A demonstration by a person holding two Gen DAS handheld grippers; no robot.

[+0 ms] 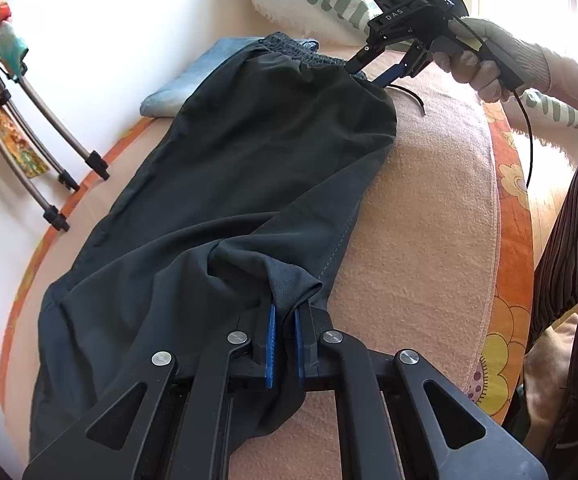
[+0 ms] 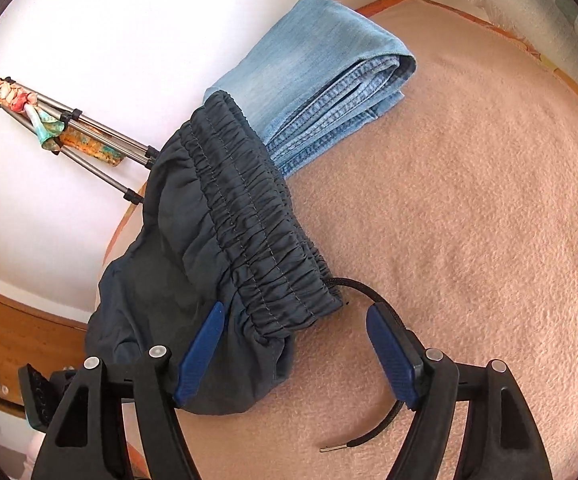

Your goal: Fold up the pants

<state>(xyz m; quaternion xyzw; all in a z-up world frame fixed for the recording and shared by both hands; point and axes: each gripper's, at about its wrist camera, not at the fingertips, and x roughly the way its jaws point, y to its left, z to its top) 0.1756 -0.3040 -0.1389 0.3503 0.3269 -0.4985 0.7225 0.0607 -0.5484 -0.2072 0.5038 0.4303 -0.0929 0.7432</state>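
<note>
Pants pinched in left jaws, waistband between spread right jaws.

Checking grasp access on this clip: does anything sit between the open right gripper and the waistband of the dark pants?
Nothing visible does. The right gripper is open with the waistband corner between its fingers. The drawstring curls beside the right finger, and the folded jeans lie beyond the waistband.

- left black two-finger gripper with blue pads: jaws nearly together, pinching dark fabric
- right black two-finger gripper with blue pads: jaws spread wide, held by a white-gloved hand
</note>
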